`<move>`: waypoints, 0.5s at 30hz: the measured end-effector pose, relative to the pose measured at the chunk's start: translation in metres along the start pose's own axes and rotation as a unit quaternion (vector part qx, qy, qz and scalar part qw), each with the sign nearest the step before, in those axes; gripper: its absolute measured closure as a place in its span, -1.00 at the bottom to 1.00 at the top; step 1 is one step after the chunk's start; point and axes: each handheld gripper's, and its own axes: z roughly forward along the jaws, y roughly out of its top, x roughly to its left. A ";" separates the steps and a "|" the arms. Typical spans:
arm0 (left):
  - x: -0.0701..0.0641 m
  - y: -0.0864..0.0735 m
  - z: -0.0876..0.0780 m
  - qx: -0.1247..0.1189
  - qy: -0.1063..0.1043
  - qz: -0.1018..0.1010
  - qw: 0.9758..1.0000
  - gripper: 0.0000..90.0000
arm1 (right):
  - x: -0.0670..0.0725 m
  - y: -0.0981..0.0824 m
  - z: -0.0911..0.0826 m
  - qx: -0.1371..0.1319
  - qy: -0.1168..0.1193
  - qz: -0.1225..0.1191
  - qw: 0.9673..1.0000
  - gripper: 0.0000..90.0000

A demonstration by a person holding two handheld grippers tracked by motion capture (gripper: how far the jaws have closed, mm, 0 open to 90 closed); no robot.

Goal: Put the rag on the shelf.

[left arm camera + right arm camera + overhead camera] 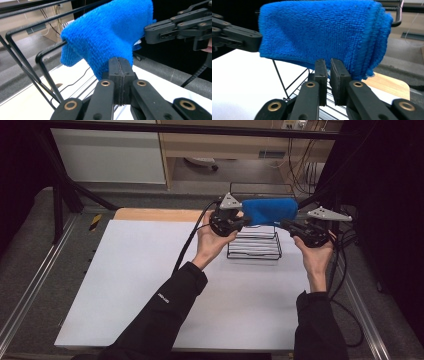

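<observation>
A blue cloth hangs over the top bar of a black wire rack on the white worktop. The left claw is closed with nothing between its pads; the right claw is nearly closed, a thin gap showing, just below the cloth's edge.

This looks like a lab or test room, not a home. A big white table sits in the middle, and everything else is set up around it. Metal rails run along the floor on the left side of the table. Black frame bars cross over the far end of the table and slant down past its far left corner. Behind the table, a bunch of cables hangs down under a wall socket. Also behind it stand a white cabinet and a pale wooden desk. Grey carpet covers the floor beside the table.
</observation>
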 end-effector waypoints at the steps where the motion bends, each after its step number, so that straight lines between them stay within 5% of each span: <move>1: 0.000 -0.001 -0.002 -0.002 -0.002 -0.001 1.000 1.00 | 0.001 0.000 -0.002 -0.002 0.002 -0.002 1.000 0.80; 8: 0.000 -0.013 -0.028 0.009 -0.005 -0.005 1.000 0.67 | 0.016 0.003 -0.013 -0.007 0.022 -0.008 1.000 0.47; 15: 0.005 -0.045 -0.060 0.038 0.006 -0.011 0.999 0.21 | 0.036 -0.005 -0.015 -0.001 0.041 0.001 0.999 -0.03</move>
